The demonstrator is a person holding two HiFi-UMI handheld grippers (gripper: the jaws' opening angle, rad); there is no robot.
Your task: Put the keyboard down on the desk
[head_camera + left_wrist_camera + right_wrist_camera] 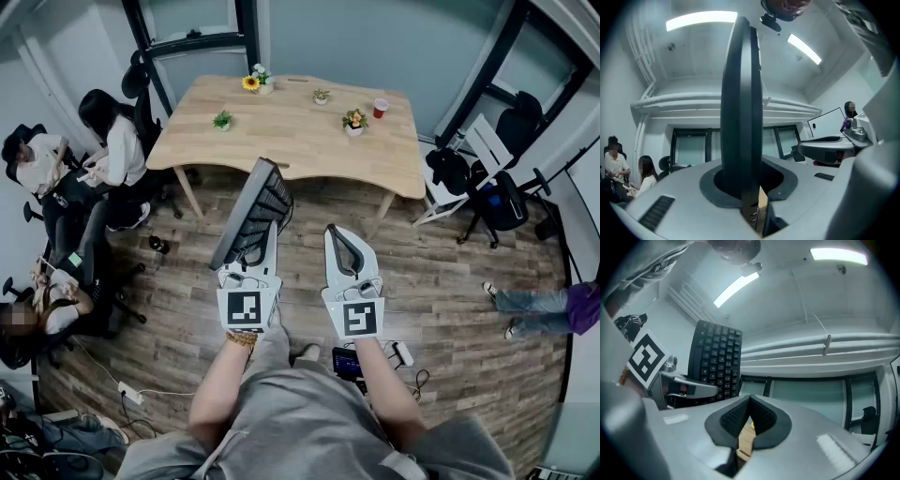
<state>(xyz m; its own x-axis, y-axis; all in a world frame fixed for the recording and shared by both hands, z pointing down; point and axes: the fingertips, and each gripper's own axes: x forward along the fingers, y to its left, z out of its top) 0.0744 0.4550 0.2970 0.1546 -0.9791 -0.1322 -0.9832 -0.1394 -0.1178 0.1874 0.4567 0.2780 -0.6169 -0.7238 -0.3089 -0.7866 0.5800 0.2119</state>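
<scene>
A black keyboard (253,214) stands on edge in the air, gripped at its near end by my left gripper (251,265). In the left gripper view the keyboard (741,112) rises edge-on between the jaws, which press on it. My right gripper (344,246) hangs beside it, shut and empty; its black pads (749,414) meet. From the right gripper view the keyboard's keys (715,361) show at the left. The wooden desk (291,131) lies ahead, beyond both grippers.
On the desk stand several small potted plants (354,120) and a red cup (380,108). Seated people (112,150) and office chairs fill the left side. A white folding chair (469,159) and bags stand at the right. A person's legs (539,309) lie on the floor at the right.
</scene>
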